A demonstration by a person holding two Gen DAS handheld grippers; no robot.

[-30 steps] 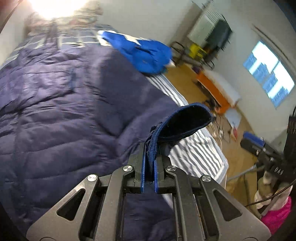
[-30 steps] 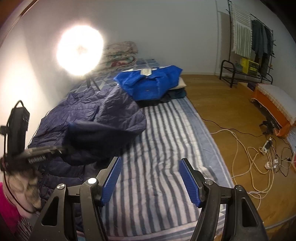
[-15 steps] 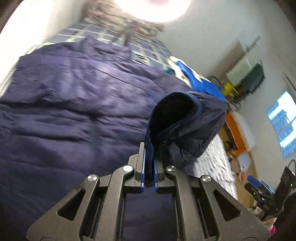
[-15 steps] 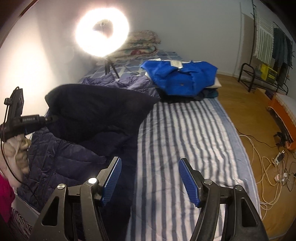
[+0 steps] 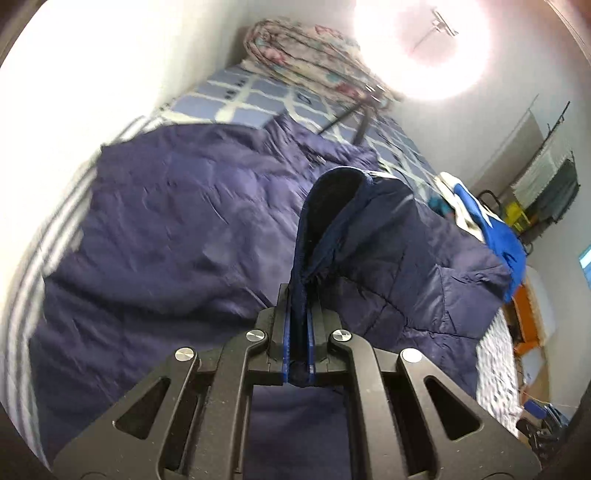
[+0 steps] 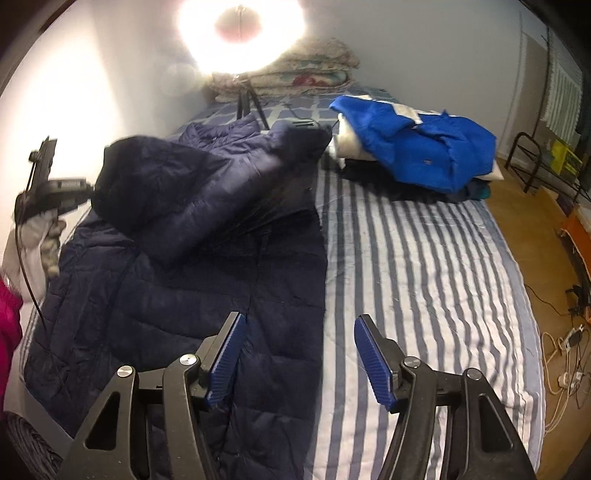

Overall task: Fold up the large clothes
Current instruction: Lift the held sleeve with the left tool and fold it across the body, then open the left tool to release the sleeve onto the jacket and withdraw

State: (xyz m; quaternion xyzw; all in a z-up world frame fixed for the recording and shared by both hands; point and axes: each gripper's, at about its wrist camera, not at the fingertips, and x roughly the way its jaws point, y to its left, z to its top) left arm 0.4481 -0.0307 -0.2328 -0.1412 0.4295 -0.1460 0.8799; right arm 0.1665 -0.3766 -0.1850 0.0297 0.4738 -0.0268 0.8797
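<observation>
A large navy quilted jacket (image 6: 207, 266) lies spread on the left side of the striped bed (image 6: 424, 266). It also fills the left wrist view (image 5: 166, 236). My left gripper (image 5: 299, 332) is shut on the cuff of the jacket's sleeve (image 5: 332, 206) and holds it up above the jacket body. In the right wrist view the left gripper (image 6: 59, 192) shows at the far left with the sleeve (image 6: 177, 184) draped across the jacket. My right gripper (image 6: 299, 354) is open and empty, low over the jacket's right edge.
A blue garment (image 6: 417, 144) lies in a heap on a pile at the bed's far right. Folded quilts (image 6: 295, 74) are stacked at the head of the bed behind a bright ring light (image 6: 240, 33) on a tripod. Cables (image 6: 565, 350) lie on the wooden floor at right.
My left gripper has carried the sleeve up and leftward across the jacket body. The right gripper has moved forward over the bed, still open.
</observation>
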